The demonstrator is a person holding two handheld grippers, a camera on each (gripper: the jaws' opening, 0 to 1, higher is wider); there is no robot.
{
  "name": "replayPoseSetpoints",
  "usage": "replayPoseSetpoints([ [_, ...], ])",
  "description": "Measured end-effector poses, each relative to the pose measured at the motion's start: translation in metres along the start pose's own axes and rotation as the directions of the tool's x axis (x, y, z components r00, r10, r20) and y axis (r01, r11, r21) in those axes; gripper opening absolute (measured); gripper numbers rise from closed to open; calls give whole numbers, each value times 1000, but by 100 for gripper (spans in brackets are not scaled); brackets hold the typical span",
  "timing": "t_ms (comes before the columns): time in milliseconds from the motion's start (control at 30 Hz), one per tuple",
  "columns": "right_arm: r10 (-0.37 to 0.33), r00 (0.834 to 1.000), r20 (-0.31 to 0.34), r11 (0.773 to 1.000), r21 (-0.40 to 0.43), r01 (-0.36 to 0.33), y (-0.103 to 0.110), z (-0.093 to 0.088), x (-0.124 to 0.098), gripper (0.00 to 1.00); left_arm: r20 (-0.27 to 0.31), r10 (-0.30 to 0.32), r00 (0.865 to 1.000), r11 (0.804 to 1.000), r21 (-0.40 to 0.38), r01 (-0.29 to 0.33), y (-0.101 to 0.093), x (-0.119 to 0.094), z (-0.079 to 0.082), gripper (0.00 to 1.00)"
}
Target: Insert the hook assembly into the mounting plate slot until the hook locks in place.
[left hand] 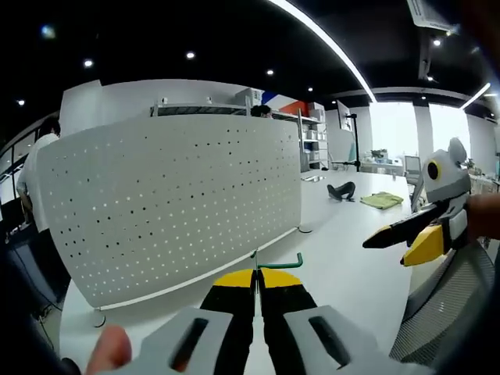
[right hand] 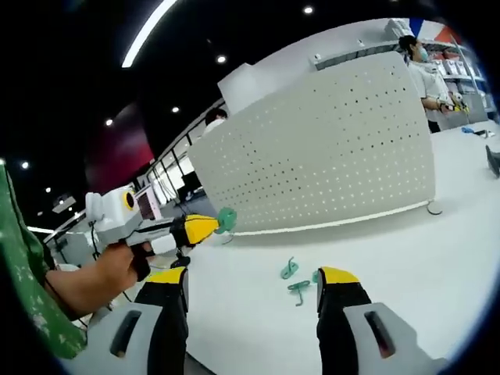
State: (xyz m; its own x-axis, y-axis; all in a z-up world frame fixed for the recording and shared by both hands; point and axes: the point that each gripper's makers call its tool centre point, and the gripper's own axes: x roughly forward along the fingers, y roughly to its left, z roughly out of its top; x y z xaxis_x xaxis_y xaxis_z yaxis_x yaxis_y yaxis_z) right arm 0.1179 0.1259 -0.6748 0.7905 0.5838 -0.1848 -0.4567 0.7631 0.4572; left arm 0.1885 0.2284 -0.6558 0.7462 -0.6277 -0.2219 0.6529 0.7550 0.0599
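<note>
Holding a green hook (left hand: 283,264) between pressed-together jaws, the left hand-held gripper (left hand: 256,278) points at the lower edge of the white perforated plate (left hand: 172,203) just ahead of it; the right gripper view shows the same pinch from the side, the hook (right hand: 226,219) at that tool's yellow tips (right hand: 205,227) near the plate's (right hand: 328,148) bottom corner. The step in hand looks like carrying this hook to a hole, so it should go in square to the plate, with the bent end leading, and the jaws should stay closed until the hook seats and locks. The right hand-held gripper (right hand: 254,283) has its jaws spread and empty, hovering over the counter (right hand: 422,258); just beyond its tips lie two more green hooks (right hand: 295,280), close together. It could steady the plate, which stands upright on small feet and may tip under a push. The hook is thin bent wire, green-coated and likely to twist in the grip.
</note>
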Motion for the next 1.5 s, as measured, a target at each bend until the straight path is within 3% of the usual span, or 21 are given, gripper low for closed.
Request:
replayPoseSetpoints([
  [133,44,999,24,989,138,-47,5,3,2,65,19,-9,1000,1000,-2,9,-5,-3,7,2],
  [233,69,996,63,966,246,-82,8,9,4,62,29,-19,999,1000,3,19,-9,-4,11,2],
  [400,77,995,62,968,234,-90,11,11,7,60,40,-30,999,1000,4,30,-15,-5,15,2],
  [800,112,989,101,948,287,-137,21,23,16,51,62,-76,995,996,-36,78,-33,-3,20,2],
  [1267,108,985,138,945,294,-145,27,33,22,39,90,-115,989,991,-58,120,-48,-2,29,2],
  [1500,109,981,161,931,329,-157,27,39,25,34,102,-120,987,989,-76,128,-51,-2,32,2],
])
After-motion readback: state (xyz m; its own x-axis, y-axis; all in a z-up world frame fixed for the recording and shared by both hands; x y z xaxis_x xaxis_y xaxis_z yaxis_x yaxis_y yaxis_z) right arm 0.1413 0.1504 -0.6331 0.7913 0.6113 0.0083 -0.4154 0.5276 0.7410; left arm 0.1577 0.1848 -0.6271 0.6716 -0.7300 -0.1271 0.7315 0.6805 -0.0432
